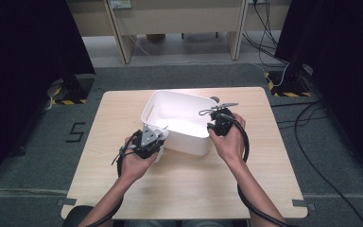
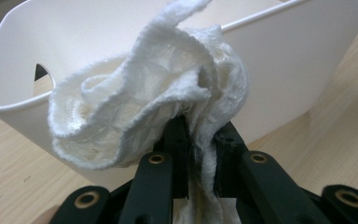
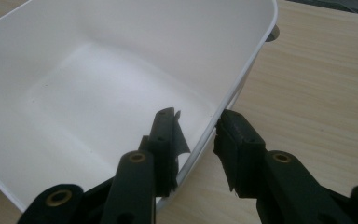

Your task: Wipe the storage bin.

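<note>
Closest to us, our left gripper [image 2: 200,154] has its two black jaws pressed nearly together on a white cloth [image 2: 149,107], a soft knitted rag that bunches up in folds above the jaw tips while a strip of it hangs down between them. Just behind the cloth rises the near wall of a white plastic bin [image 2: 279,60], with a handle slot cut into its end wall. Our right gripper [image 3: 193,140] sits astride the bin's rim [image 3: 256,51]: one jaw is inside the bin, the other outside, and the thin wall passes through the gap between them. We cannot tell whether the pads actually press on the wall; the gap looks wider than the rim. From the high view, our left gripper [image 1: 151,139] rests at the bin's near left corner, with the cloth [image 1: 159,134] at the rim, and our right gripper [image 1: 220,124] is at the bin's right side. The bin [image 1: 179,123] stands tilted on a light wooden table [image 1: 123,189], and both of our forearms reach in from the bottom edge.
</note>
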A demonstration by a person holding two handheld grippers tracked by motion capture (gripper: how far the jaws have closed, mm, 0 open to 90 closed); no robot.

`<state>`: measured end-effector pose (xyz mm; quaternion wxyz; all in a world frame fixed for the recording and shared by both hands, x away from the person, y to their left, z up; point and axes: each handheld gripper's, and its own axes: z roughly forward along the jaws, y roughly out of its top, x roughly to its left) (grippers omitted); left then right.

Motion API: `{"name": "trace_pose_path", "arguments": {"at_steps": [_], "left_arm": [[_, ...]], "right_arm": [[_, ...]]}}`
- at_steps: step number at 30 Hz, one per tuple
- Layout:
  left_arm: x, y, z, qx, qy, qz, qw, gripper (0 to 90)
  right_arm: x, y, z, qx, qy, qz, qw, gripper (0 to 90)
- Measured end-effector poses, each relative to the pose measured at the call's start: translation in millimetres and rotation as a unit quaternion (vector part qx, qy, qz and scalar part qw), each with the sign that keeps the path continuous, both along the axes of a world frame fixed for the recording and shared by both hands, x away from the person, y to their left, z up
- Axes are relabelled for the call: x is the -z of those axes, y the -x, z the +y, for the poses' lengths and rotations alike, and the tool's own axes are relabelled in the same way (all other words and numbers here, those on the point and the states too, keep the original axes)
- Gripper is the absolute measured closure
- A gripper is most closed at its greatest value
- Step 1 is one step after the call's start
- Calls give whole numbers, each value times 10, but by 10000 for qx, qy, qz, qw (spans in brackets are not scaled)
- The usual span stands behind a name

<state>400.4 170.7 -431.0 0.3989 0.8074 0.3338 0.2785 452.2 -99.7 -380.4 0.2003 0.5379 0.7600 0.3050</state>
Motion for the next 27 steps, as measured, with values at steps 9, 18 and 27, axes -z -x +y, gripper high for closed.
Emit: {"name": "trace_pose_path", "arguments": {"at_steps": [9,18,27], "left_arm": [[69,-3,-7,-3,3,132,9999,789],[146,-11,-15,-15,-53,211,9998,789],[216,-23,-21,-10,-127,288,9995,790]], "right_arm": [[-1,1,4,4,-9,8,10000,675],[-1,2,5,4,-8,2,10000,674],[-1,2,6,7,-18,8,10000,673]]}}
